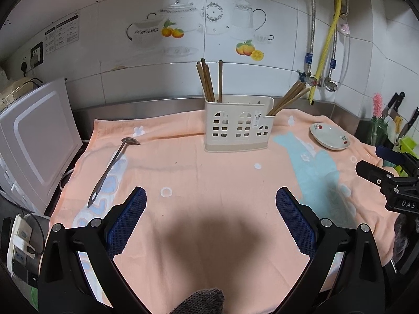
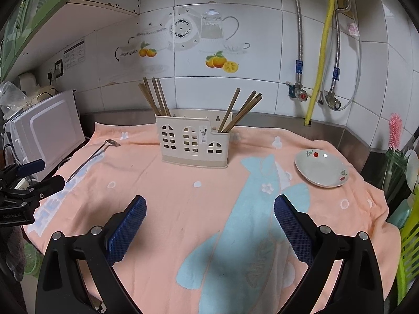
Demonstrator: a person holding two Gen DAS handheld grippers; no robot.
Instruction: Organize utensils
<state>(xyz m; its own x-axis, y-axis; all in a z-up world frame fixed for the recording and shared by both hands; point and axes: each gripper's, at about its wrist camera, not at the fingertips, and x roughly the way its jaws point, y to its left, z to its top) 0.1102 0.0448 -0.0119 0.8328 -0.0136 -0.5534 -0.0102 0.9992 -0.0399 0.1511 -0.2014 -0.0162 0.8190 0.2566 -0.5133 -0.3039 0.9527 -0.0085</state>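
A cream plastic utensil holder (image 1: 237, 124) (image 2: 195, 141) stands at the back of the peach towel, with brown chopsticks (image 1: 209, 79) (image 2: 154, 96) upright in its left end and more chopsticks (image 1: 289, 99) (image 2: 242, 111) leaning out of its right end. A metal ladle (image 1: 112, 167) (image 2: 91, 157) lies on the towel to the left. My left gripper (image 1: 210, 222) is open over bare towel, well short of the holder. My right gripper (image 2: 209, 225) is open too, over the blue fish print, with nothing between its fingers.
A small white dish (image 1: 330, 136) (image 2: 322, 171) with red flower prints sits at the right. A white appliance (image 1: 36, 138) (image 2: 45, 133) stands at the left edge. Tiled wall with pipes (image 2: 322, 52) is behind. Knives and a green rack (image 1: 403, 133) are far right.
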